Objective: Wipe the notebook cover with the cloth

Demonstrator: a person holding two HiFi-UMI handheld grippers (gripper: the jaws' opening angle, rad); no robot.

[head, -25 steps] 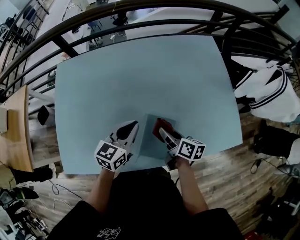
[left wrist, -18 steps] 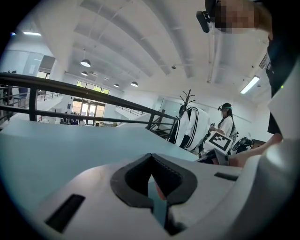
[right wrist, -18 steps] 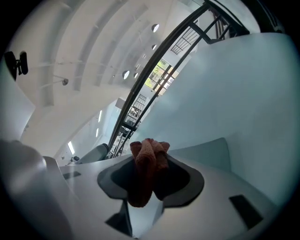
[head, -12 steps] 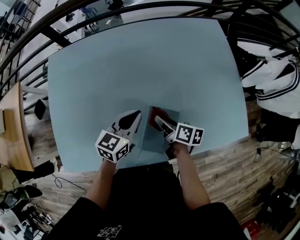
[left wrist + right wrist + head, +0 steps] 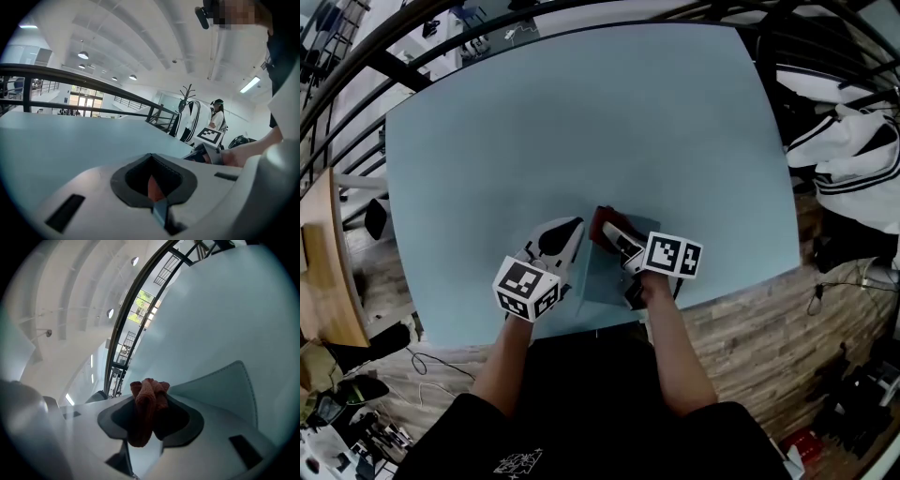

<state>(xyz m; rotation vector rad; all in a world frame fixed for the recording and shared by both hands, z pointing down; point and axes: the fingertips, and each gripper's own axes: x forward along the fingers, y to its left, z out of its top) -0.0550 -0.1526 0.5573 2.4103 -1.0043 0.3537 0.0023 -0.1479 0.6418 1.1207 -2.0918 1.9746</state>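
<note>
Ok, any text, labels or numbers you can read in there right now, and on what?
No readable words or numbers in any view.
Left cube and right cube: black-and-white square markers only, no letters.
Shirt print: white, too small to read.
Notebook: the visible cover is plain.

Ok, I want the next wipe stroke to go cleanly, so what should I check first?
1. Grip on the cloth: ok, the right gripper has its jaws closed on it.
2. Contact between cloth and notebook cover: cannot tell; the cloth sits over the far left corner.
3. Steadying hold: ok, the left gripper pinches a thin blue-grey edge, apparently the cover's.
4. The notebook lies flat on the table: ok.
5. Nothing else lies on the cover: ok.
</note>
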